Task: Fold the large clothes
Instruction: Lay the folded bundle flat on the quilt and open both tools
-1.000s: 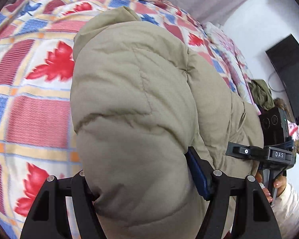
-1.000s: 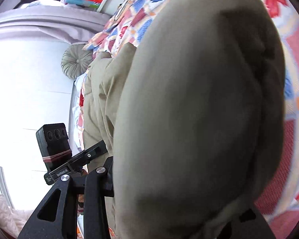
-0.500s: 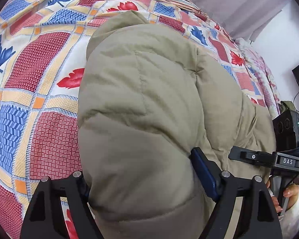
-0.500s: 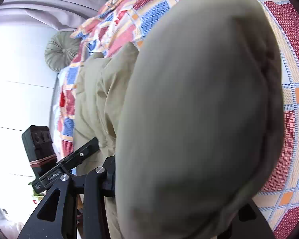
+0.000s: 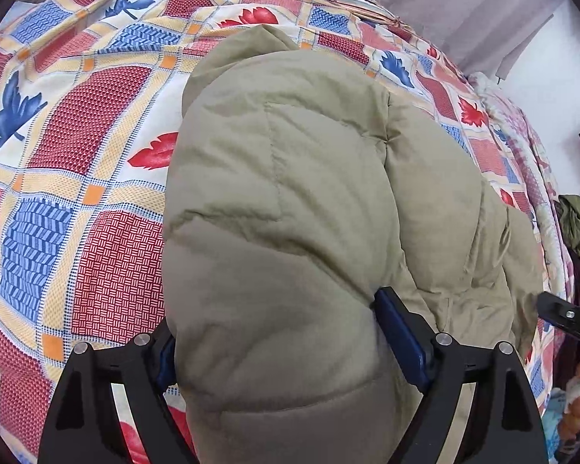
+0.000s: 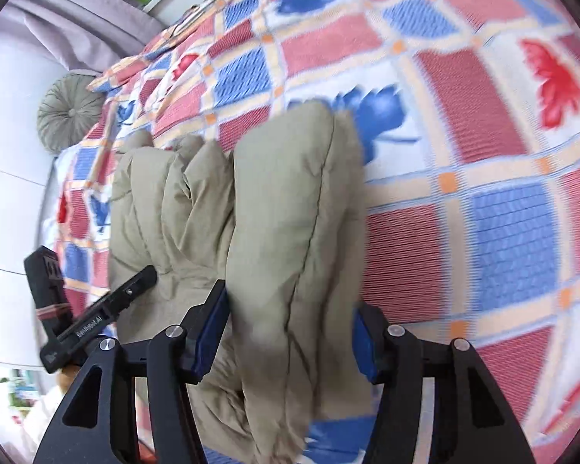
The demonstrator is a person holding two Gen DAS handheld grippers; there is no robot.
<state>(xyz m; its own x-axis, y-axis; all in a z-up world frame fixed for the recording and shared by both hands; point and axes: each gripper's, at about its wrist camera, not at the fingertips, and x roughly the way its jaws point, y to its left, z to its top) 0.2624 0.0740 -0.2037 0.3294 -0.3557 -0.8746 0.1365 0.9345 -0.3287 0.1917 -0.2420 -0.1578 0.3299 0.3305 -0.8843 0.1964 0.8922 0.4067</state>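
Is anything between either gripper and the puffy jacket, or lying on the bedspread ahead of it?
No. The left gripper and right gripper already clamp the jacket; the bedspread beyond shows nothing on it.

Both wrist views close over the jacket point(image 5: 290, 212), facing the bedspread point(image 6: 483, 154), sharing both.

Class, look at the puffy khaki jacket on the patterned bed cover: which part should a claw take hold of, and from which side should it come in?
Grip a thick padded edge of the khaki jacket, as the left claw and right claw do now, each closed on a bunched fold. Probably come in low from the near side, along the bed cover: the quilted bulk compresses between the pads, while flat panels offer nothing to pinch.
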